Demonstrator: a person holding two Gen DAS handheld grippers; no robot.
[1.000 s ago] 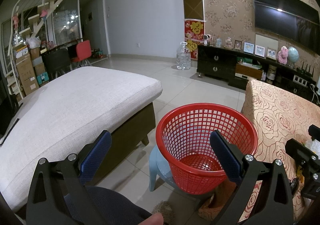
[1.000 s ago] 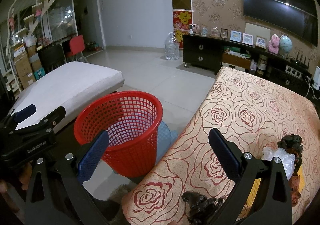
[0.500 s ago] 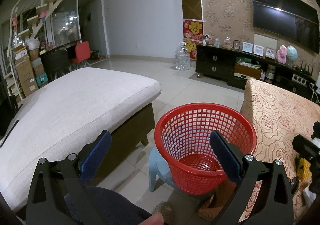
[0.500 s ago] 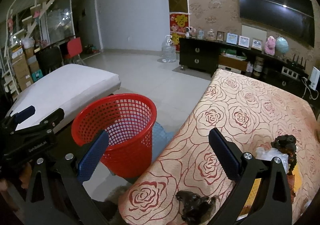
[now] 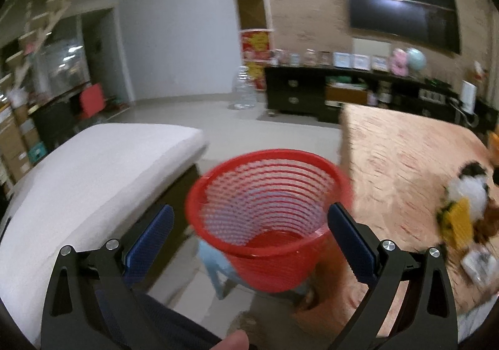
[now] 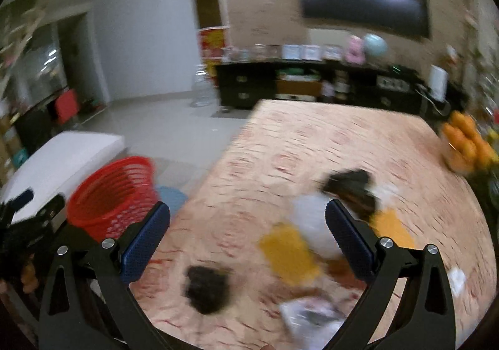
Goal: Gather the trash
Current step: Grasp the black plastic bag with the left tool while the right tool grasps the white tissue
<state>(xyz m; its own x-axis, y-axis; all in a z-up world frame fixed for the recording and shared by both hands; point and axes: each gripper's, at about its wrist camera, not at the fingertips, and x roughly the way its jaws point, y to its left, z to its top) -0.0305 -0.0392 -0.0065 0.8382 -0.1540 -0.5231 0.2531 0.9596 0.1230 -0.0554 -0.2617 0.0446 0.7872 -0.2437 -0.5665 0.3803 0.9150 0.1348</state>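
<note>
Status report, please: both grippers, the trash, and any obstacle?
Left gripper open, empty, facing red basket. Right gripper open, empty, over trash on table. Frames blurred; no obstacle seen.

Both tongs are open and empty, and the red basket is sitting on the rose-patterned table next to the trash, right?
Not quite. Both the left tongs and right tongs are open and empty, but the red basket is not on the rose-patterned table; it stands beside it, on a light blue stool, as the left wrist view shows.
</note>
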